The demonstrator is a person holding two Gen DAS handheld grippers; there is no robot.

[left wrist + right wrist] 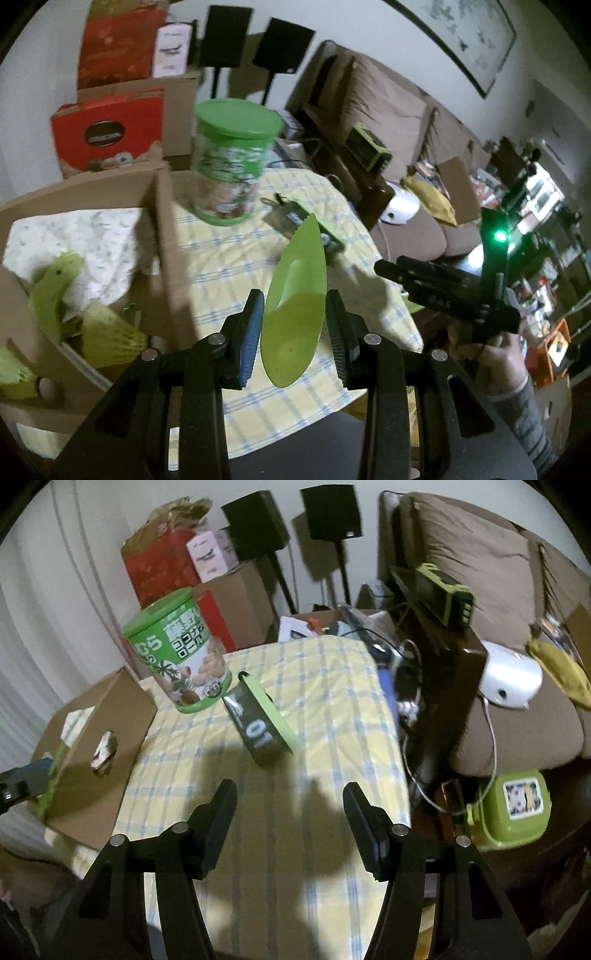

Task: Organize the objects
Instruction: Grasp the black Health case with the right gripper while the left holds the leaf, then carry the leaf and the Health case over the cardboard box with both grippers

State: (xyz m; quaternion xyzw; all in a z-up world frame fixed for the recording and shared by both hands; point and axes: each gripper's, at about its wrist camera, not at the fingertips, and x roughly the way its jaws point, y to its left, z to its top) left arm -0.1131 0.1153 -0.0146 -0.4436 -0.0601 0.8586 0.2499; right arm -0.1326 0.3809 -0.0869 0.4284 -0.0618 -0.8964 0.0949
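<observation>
Your left hand-held gripper [293, 332] clamps a green plate [295, 295] on edge above the counter [221, 258] beside the cardboard box [162, 229], your right hand-held gripper [290, 827] gapes empty (nothing between), and the tilted plate could slip free

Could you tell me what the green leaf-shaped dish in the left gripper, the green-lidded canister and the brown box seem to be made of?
The green leaf-shaped dish looks like moulded plastic: smooth, matt, uniform colour, thin rim. The green-lidded canister appears to have a plastic lid and base with a glossy printed wrap; the wall beneath could be clear plastic or card. The brown box looks like plain matt cardboard, with a punched handle hole.
</observation>
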